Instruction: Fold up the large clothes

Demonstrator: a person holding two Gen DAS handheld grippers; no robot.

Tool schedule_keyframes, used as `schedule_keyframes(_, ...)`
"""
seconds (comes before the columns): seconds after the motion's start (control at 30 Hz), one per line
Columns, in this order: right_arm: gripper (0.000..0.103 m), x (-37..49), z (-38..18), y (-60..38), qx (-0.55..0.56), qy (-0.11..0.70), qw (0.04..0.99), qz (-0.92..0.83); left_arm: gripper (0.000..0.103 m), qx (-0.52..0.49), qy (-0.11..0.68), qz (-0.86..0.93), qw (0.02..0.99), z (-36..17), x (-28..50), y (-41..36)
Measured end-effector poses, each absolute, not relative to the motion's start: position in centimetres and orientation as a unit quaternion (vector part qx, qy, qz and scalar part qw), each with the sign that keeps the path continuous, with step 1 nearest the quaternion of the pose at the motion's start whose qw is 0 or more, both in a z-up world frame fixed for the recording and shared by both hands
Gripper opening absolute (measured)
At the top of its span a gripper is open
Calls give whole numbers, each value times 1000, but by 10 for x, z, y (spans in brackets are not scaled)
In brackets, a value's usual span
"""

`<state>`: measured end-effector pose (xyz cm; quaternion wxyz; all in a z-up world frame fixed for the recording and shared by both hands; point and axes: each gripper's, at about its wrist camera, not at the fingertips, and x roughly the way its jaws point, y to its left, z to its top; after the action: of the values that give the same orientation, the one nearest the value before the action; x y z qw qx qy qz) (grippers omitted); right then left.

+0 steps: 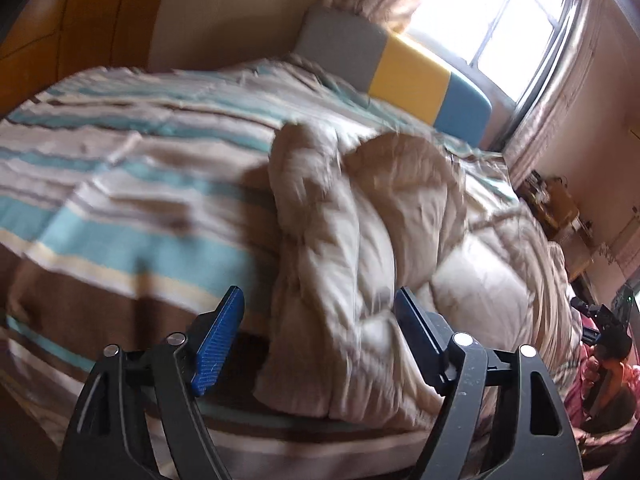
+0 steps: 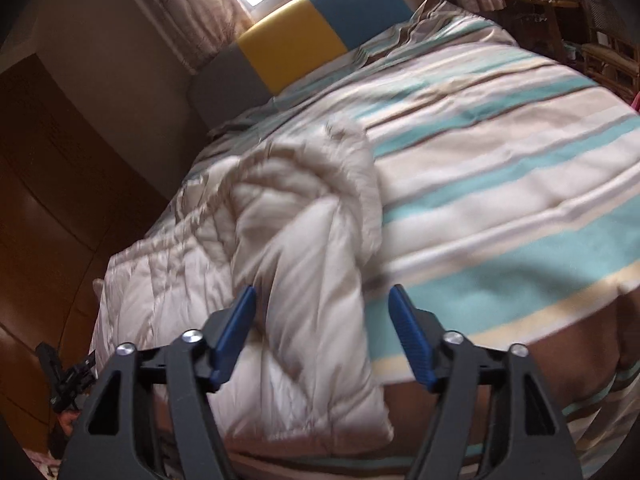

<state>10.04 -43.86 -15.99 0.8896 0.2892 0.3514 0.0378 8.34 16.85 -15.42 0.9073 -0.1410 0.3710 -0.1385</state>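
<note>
Left wrist view: left gripper (image 1: 318, 328) sits low at the near edge of the bed, jaws spread wide w/ nothing between the blue pads (image 1: 219, 344). Directly ahead lies the cream quilted puffer coat (image 1: 384, 240), bunched and partly folded, resting on the striped bedspread (image 1: 120, 168) (teal, cream and brown bands). Coat's near edge hangs at the bed edge, between and just beyond the pads; contact w/ pads can't be confirmed, frame is motion-blurred. Behind the bed: headboard (image 1: 416, 76) in grey, yellow and blue panels, then a bright window (image 1: 508, 16) w/ patterned curtains (image 1: 560, 112). Far right edge: the other gripper (image 1: 600, 328) is partly visible beside the coat.

Right wrist view: right gripper (image 2: 322, 320) is also at the near bed edge, jaws apart, gripping nothing. A folded section of the coat (image 2: 288, 248) lies just ahead, its lower end between the pads (image 2: 234, 332) and over the bed edge; the rest spreads to the left. Bedspread (image 2: 500, 168) fills the right side. Headboard (image 2: 296, 36) is at the top, a dark wooden wardrobe (image 2: 52, 184) at left.
</note>
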Motion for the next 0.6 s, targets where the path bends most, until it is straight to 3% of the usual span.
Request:
schedule_keyframes(0.33,76,153,-153,-420,211,390,894,67,85,-73,393,-152,904,-131,152,132)
schedule_keyframes(0.4,76,153,-156,-405,176,400,897,64,90,-69,401,-158,900,-131,165,126)
schedule_keyframes(0.47,68,158,-162,-394,152,407,899,59,90,-69,412,-166,893,-134,182,119)
schedule_keyframes(0.5,57,153,-167,-391,148,408,899,60,90,-72,414,-169,891,-135,185,117)
schedule_keyframes(0.57,43,145,-174,-390,145,406,900,66,68,-71,434,-182,880,-144,195,110)
schedule_keyframes(0.6,35,144,-174,-390,145,405,900,70,64,-66,437,-180,879,-146,195,106)
